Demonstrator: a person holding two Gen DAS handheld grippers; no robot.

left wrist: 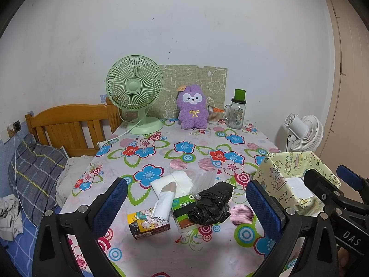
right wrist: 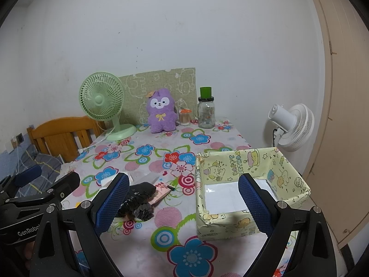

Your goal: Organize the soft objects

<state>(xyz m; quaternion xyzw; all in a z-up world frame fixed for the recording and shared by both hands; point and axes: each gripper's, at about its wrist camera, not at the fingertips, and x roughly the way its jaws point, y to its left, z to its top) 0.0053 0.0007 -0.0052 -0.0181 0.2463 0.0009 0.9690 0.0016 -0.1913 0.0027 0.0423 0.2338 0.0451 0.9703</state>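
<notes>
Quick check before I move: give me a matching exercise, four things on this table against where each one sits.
Things:
1. purple plush
2. black plastic bag
3. patterned box
4. green fan

Places:
A. near right part of the table, open top, nothing soft in it
B. back of the table, between the fan and the glass jar
C. back left, beside the wooden headboard
D. near the front, partly on a tissue pack

Pairs: 1-B, 2-D, 3-A, 4-C

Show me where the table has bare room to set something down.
Bare cloth lies mid-table between the purple plush and the black bag, and near the front edge left of the yellow box. The box floor is bare too. The back row and the bag's cluster are crowded.
</notes>
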